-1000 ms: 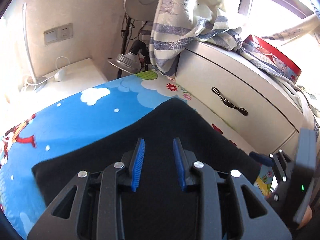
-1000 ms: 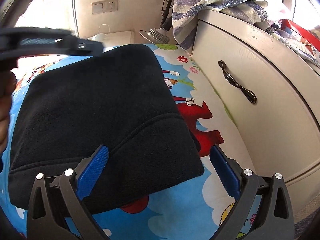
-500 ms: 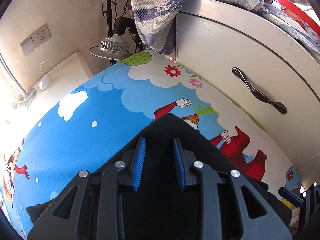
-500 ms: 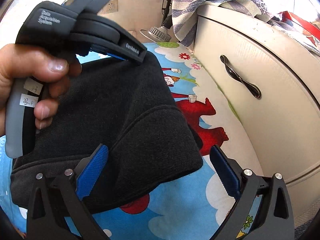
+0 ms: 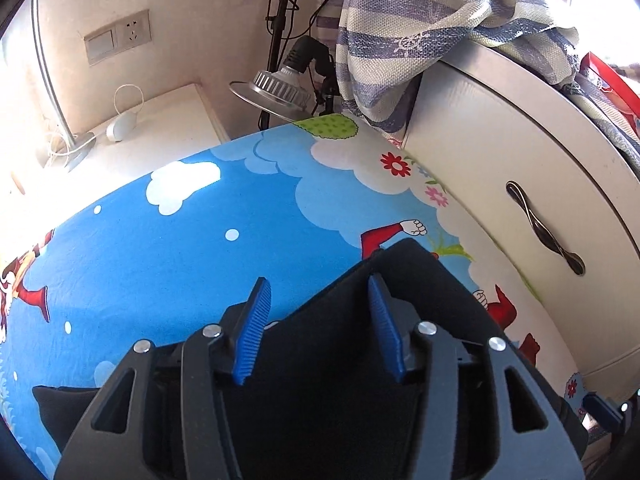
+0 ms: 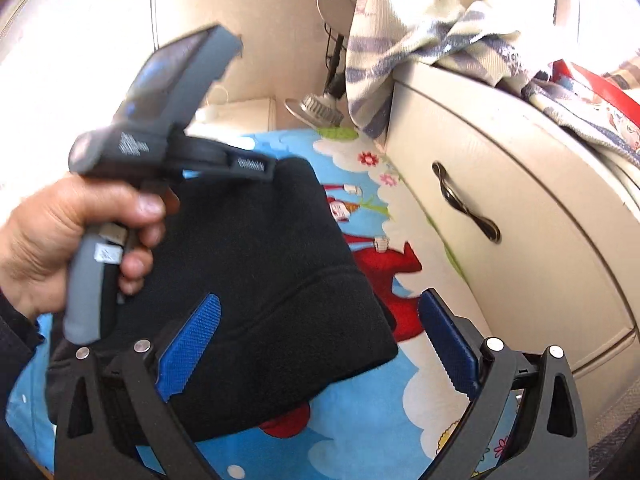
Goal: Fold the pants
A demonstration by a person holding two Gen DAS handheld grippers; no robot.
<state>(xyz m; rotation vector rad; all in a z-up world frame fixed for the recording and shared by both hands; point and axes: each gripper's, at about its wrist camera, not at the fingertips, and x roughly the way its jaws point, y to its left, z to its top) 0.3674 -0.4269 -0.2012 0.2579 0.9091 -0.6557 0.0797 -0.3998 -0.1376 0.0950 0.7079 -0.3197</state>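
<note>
The black fleece pants (image 6: 256,280) lie folded into a thick bundle on the blue cartoon-print sheet (image 5: 168,264). In the left wrist view the pants (image 5: 420,280) lie under and right of my left gripper (image 5: 318,322), which is open with nothing between its blue pads. In the right wrist view my right gripper (image 6: 320,344) is wide open above the near edge of the bundle, holding nothing. The left gripper's body (image 6: 160,140) and the hand holding it show blurred over the pants' far left part.
A white drawer cabinet (image 6: 520,216) with a dark metal handle (image 6: 466,204) runs along the sheet's right edge. A striped cloth (image 5: 420,32) hangs over its far end. A lamp (image 5: 280,88) on a stand and a white bedside table (image 5: 152,132) stand beyond the sheet.
My left gripper has opened wider and lifted and pulled back over the pants' far corner. The right gripper has stayed wide open, with its view tilted up slightly.
</note>
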